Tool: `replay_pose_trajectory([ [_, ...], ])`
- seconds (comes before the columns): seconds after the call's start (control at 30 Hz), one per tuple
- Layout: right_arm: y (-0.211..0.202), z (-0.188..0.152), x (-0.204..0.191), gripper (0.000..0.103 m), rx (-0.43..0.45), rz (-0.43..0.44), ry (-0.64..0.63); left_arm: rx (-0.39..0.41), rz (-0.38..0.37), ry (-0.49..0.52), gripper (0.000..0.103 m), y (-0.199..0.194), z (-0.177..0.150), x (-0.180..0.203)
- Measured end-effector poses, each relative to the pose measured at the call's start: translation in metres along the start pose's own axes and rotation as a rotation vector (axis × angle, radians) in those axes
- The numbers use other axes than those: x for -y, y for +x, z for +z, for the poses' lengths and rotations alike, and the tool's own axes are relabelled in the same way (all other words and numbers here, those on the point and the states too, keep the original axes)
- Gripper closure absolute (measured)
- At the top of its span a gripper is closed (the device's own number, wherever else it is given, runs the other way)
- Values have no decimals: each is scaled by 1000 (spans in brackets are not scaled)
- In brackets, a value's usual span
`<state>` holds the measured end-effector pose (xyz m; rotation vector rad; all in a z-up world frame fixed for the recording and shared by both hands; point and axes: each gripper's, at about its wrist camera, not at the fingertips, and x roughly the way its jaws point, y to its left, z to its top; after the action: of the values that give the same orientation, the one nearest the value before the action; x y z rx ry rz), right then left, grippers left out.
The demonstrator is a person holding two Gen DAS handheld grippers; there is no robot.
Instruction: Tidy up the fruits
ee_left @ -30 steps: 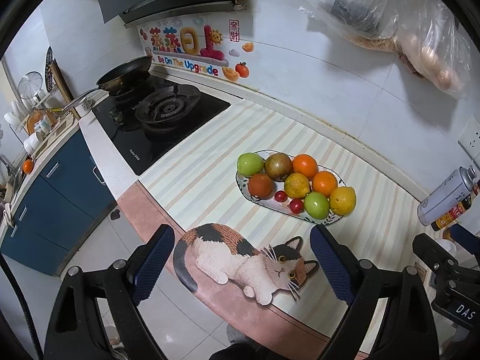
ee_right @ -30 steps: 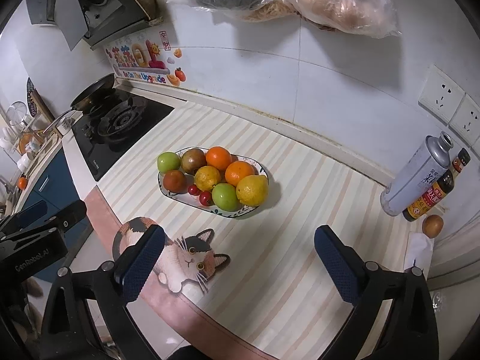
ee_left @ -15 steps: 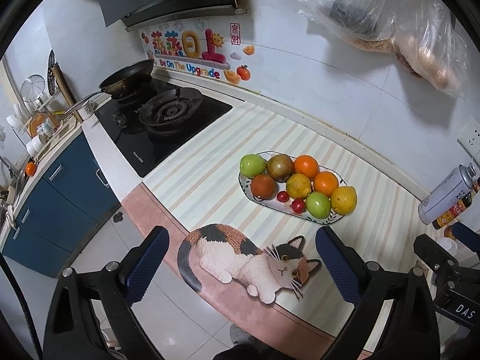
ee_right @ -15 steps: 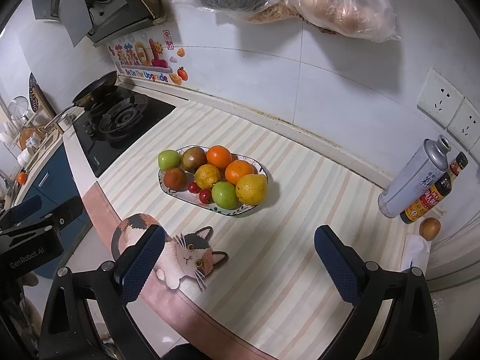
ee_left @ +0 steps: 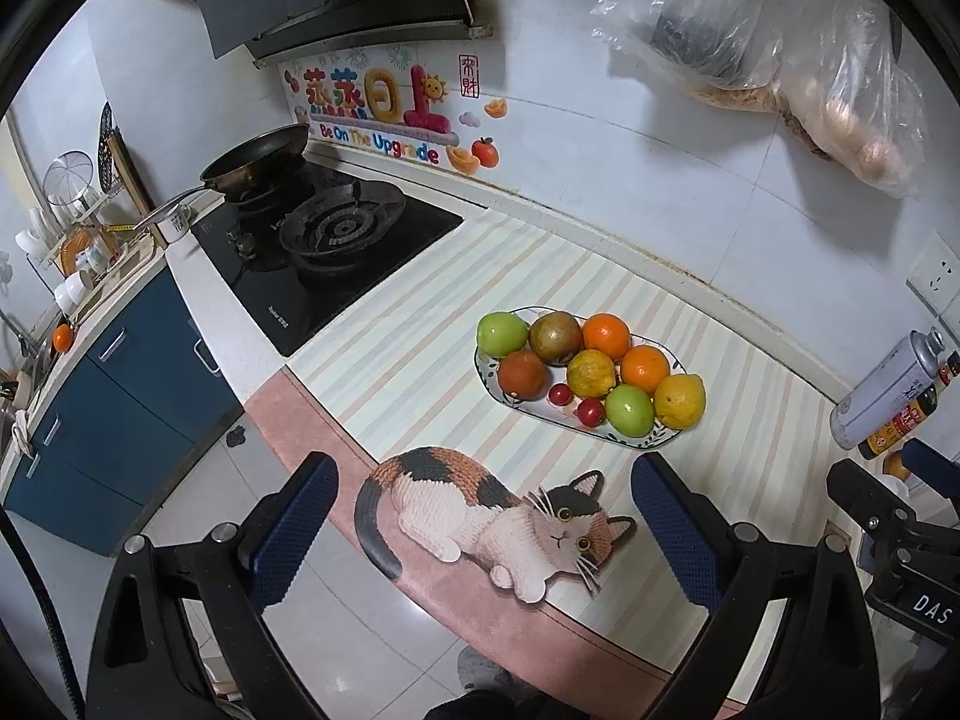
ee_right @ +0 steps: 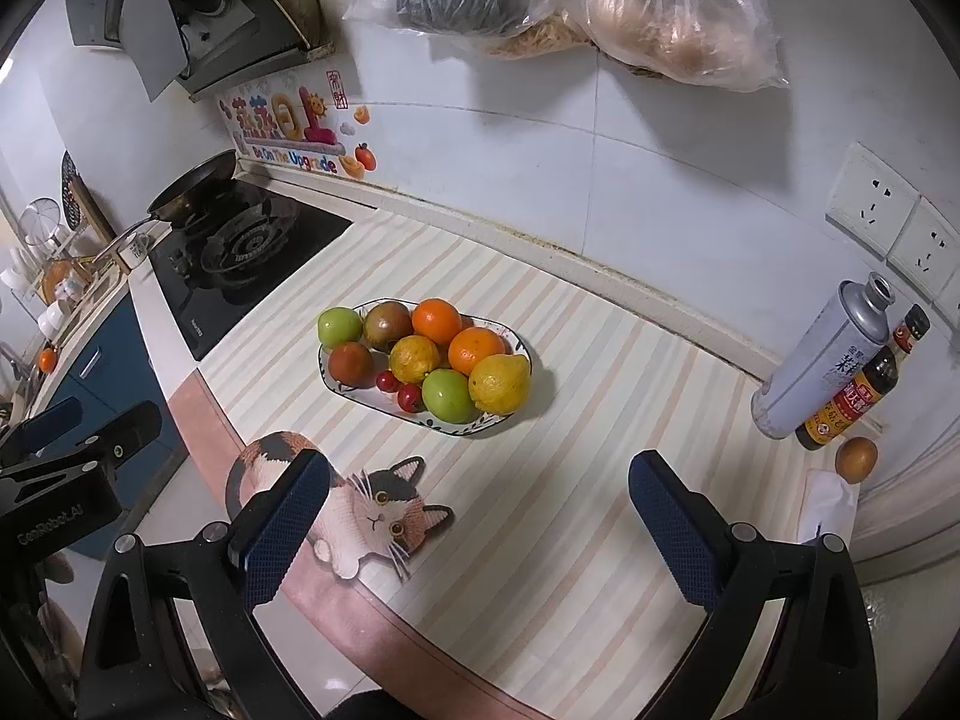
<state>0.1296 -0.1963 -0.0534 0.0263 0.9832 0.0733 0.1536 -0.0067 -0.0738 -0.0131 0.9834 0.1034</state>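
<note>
The plate (ee_right: 516,354) is mostly hidden under fruit; the bottle (ee_left: 900,423) label is too small to read.

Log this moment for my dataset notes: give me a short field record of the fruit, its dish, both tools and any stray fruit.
dish: oval patterned plate on the striped mat
fruit on plate: two oranges, two green fruits, a lemon, two cherry tomatoes, three duller round fruits
stray fruit: small brownish-orange fruit beside the soy sauce bottle
left tool: open, empty, short of the plate
right tool: open, empty, short of the plate
</note>
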Motion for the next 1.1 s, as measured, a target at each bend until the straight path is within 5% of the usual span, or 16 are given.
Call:
replay_pose_trajectory([
  [1.1, -16, 1, 15, 1, 20, 2, 6, 23, -19, 7, 3, -21, -6, 18],
])
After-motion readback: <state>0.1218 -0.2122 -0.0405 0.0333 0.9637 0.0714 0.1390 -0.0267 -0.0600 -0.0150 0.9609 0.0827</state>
